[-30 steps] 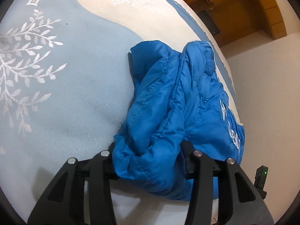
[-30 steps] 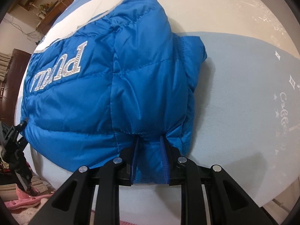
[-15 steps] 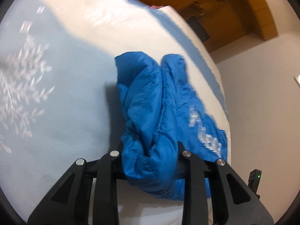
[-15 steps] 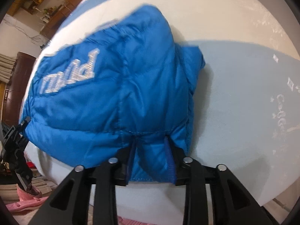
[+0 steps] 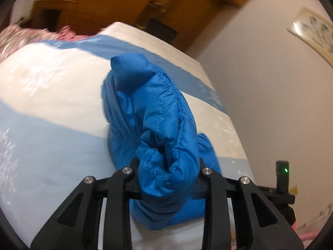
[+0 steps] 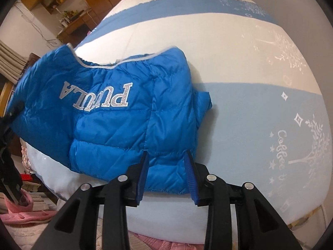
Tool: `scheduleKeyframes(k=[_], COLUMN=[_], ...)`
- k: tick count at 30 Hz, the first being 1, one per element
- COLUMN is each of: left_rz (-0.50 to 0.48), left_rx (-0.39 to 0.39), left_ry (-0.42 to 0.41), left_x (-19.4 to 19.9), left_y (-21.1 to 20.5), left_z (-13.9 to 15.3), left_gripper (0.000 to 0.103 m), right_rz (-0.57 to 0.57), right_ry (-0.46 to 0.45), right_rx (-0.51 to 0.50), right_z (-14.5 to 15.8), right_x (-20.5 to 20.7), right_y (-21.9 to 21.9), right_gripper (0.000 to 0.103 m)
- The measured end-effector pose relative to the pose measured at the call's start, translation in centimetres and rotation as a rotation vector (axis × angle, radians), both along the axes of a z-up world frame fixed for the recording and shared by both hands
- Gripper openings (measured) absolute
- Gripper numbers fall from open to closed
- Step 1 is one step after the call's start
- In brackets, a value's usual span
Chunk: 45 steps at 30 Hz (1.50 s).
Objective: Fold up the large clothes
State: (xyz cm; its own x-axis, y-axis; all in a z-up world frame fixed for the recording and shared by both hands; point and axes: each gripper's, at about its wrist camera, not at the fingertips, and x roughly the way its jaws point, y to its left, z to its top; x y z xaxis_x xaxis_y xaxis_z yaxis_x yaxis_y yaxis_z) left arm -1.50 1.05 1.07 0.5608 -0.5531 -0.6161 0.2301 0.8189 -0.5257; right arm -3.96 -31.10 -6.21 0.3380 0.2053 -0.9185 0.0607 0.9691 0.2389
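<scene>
Jacket (image 6: 116, 116) lifted higher; both grippers (image 5: 168, 179) (image 6: 166, 173) pinching hem; lettering (image 6: 97, 98) visible right view only.

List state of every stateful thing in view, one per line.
blue puffer jacket: folded into a bundle, lettering side up and upside down to the right camera, partly raised off the bed.
left tool: shut on a bunched wad of the jacket.
right tool: shut on the jacket's hem.
bed: covered by a blue-and-cream blanket, jacket over its near edge.
green indicator light: lit.

Two close wrist views from opposite ends of one jacket (image 5: 158, 125) (image 6: 116, 112)
</scene>
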Motion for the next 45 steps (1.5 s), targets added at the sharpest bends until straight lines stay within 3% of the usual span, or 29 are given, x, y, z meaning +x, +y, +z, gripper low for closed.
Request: scheduleKeyframes(k=[6, 15, 19, 24, 29, 33, 36, 39, 43, 45], left_rz=[-0.139, -0.303, -0.343, -0.339, -0.322, -0.321, -0.359, -0.398, -0.274, -0.162], left_rx=[0.054, 0.234, 0.275, 0.261, 0.205, 0.123, 0.01, -0.124, -0.128, -0.004], left_ry=[0.006, 0.132, 0.176, 0.22, 0.237, 0.234, 0.226, 0.236, 0.204, 0.194], left_x=[0.8, 2.0, 2.7, 4.9, 3.9, 2.7, 1.9, 1.2, 1.1, 1.6], left_y=[-7.1, -16.1, -17.8, -18.2, -17.4, -15.9, -14.4, -13.1, -9.4, -7.0], left_z=[-0.3, -6.3, -9.5, -11.9, -11.0, -8.5, -6.2, -4.1, -2.0, -1.6], left_gripper=[0.027, 0.028, 0.031, 0.032, 0.034, 0.044, 0.06, 0.061, 0.061, 0.061], right_rz=[-0.011, -0.053, -0.049, -0.039, -0.027, -0.011, 0.004, 0.017, 0.02, 0.036], right_ry=[0.005, 0.068, 0.073, 0.076, 0.069, 0.059, 0.054, 0.043, 0.018, -0.003], right_rx=[0.013, -0.01, -0.027, -0.032, -0.04, -0.045, -0.051, -0.044, 0.007, 0.022], right_z=[0.1, -0.8, -0.7, -0.6, -0.3, 0.0, 0.4, 0.7, 1.5, 2.4], right_x=[-0.4, -0.2, -0.3, -0.2, -0.2, 0.2, 0.4, 1.0, 1.8, 2.2], right_y=[-0.9, -3.1, -3.6, -3.7, -3.5, -3.3, -2.7, -2.5, -2.4, -1.9], right_gripper=[0.035, 0.035, 0.035, 0.035, 0.035, 0.036, 0.041, 0.042, 0.046, 0.055])
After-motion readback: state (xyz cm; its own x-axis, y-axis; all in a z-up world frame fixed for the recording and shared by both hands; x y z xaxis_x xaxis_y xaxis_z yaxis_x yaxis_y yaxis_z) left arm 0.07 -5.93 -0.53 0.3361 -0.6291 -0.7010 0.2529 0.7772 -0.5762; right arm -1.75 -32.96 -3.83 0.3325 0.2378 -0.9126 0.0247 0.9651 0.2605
